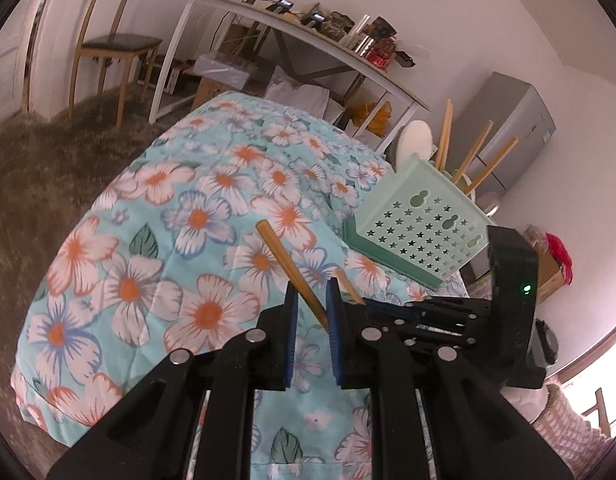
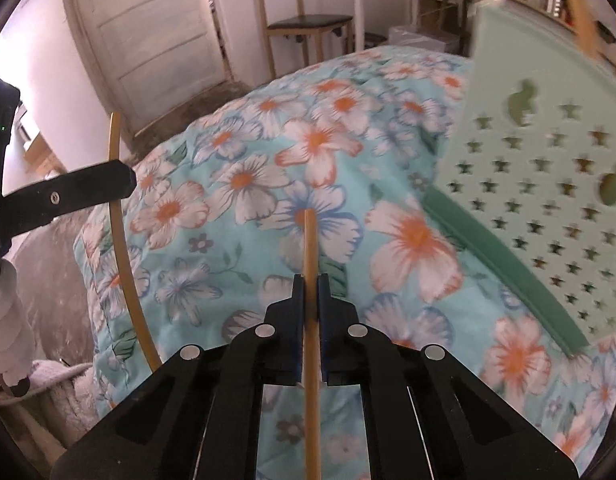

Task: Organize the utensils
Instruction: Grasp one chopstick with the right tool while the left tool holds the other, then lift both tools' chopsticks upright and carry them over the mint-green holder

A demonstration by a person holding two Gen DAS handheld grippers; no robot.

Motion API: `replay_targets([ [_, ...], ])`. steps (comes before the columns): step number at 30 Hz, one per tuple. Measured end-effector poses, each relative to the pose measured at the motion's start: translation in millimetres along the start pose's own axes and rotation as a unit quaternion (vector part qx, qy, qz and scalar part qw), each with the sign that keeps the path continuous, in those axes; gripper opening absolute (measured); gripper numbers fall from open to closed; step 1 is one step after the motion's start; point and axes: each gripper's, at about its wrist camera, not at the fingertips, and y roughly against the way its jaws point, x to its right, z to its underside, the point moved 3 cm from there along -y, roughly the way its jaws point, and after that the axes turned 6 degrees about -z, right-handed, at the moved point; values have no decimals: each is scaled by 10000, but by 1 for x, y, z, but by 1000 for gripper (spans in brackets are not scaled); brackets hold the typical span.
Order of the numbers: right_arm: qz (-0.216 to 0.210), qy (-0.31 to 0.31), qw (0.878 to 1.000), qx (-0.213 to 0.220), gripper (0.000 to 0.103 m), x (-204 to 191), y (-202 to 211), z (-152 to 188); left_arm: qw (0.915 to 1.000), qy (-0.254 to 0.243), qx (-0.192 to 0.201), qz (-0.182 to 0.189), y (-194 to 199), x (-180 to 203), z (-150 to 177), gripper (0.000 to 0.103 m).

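Observation:
My left gripper (image 1: 312, 286) is shut on a wooden chopstick (image 1: 284, 260) that slants up to the left above the flowered quilt (image 1: 168, 208). Just to its right, my right gripper (image 1: 374, 307) holds a second chopstick (image 1: 348, 282). In the right wrist view my right gripper (image 2: 311, 278) is shut on that chopstick (image 2: 309, 240), which runs straight up between the pads. The left gripper (image 2: 126, 178) shows at the left with its chopstick (image 2: 118, 236). A pale green star-holed utensil basket (image 1: 420, 232) (image 2: 548, 184) stands at the right, holding several chopsticks (image 1: 474, 152) and a white spoon (image 1: 416, 138).
The quilt (image 2: 248, 184) covers a bed. Beyond it stand a wooden chair (image 1: 108, 44), a white desk (image 1: 308, 36) crowded with small items and a grey fridge (image 1: 508, 128). A white door (image 2: 156, 40) is at the back left. Brown carpet (image 1: 36, 168) lies left of the bed.

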Motion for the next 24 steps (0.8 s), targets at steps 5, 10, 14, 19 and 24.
replay_targets([
  [5,133,-369,9982,444,5,15,39,3,9996,-230,124,-81,4,12,-2,13],
  [10,251,-679,9923,1009,5,25,90,8,9987,-424,221,-152,10,21,-3,13],
  [14,304,-840,9862,1397,5,28,124,11,9975,-594,318,-225,15,31,-3,13],
  [19,334,-963,9775,1845,5,27,161,16,9953,-810,436,-299,21,43,-3,13],
  [24,284,-1059,9687,2225,5,26,186,20,9924,-1025,551,-399,28,56,-3,13],
])
